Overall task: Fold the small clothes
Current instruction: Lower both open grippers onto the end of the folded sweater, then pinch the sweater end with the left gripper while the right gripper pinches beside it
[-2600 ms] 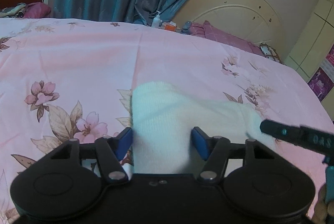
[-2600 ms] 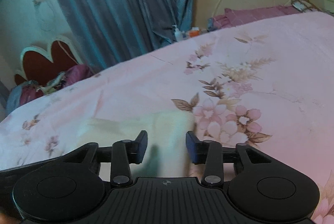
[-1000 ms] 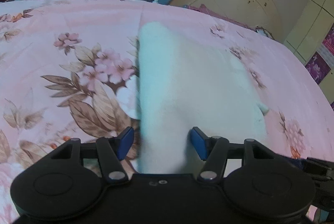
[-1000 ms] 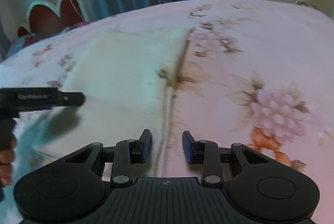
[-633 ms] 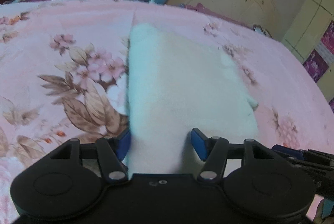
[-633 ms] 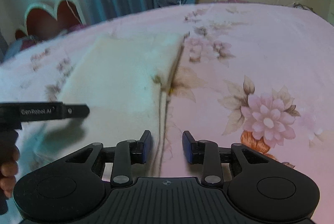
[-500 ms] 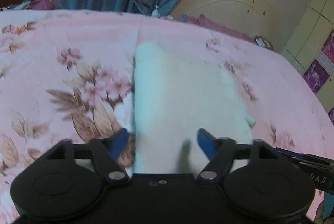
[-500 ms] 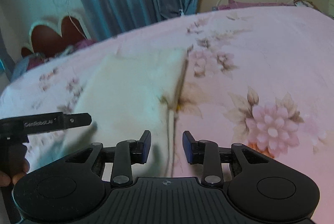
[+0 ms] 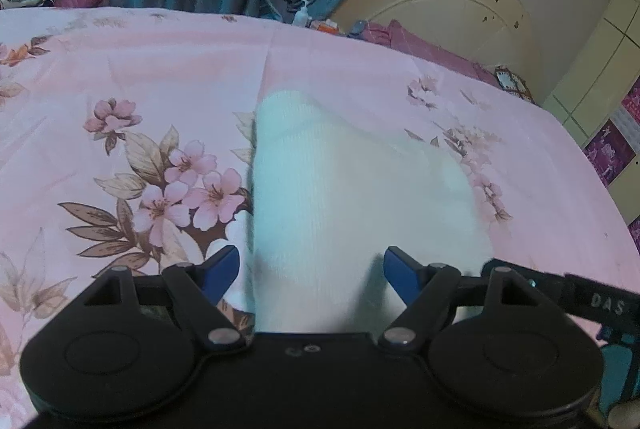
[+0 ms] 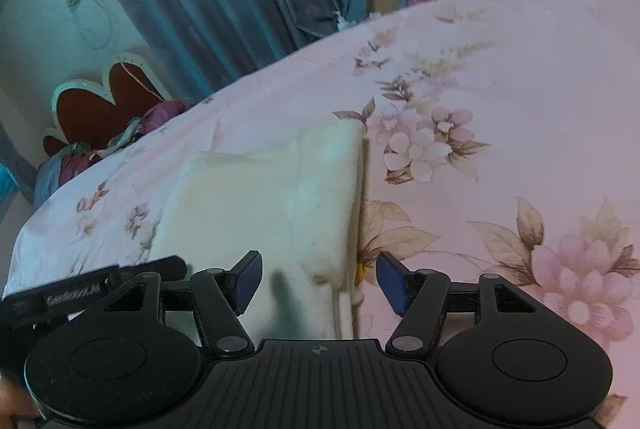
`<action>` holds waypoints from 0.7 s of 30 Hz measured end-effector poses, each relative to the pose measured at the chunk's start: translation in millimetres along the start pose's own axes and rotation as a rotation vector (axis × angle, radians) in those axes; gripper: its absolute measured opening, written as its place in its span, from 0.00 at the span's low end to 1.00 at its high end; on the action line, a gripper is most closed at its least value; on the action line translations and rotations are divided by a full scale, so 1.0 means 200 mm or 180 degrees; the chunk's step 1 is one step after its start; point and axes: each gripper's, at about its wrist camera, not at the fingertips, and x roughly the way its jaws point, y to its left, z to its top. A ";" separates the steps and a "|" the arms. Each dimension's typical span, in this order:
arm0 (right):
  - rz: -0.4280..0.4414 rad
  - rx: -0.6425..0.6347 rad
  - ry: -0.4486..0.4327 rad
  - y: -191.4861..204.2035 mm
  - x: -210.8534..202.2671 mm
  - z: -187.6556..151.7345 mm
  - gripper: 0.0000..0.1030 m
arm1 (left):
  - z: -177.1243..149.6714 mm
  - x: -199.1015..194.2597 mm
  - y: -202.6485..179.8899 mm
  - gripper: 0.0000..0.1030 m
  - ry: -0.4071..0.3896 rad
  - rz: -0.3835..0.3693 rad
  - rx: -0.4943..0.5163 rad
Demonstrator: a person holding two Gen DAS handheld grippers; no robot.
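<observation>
Lying folded at the centre of the frame on a pink flowered bedsheet (image 9: pixel 120 69), the white cloth (image 9: pixel 344 197) looks soft, light and limp, best pinched at its near edge, with the left gripper (image 9: pixel 312 269) spread open and the right gripper (image 10: pixel 318 279) opening, neither pressing it.

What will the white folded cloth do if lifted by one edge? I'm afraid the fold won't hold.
The cloth looks soft and knitted, so it would likely droop. Its layers lie loose, so they would probably fall open. It seems light.

Dim indoor light, fisheye edges, soft blur
</observation>
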 end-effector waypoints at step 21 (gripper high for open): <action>0.0401 0.0155 0.0107 -0.02 0.17 0.03 0.30 | 0.02 0.05 -0.04 0.33 -0.0016 -0.0190 -0.0013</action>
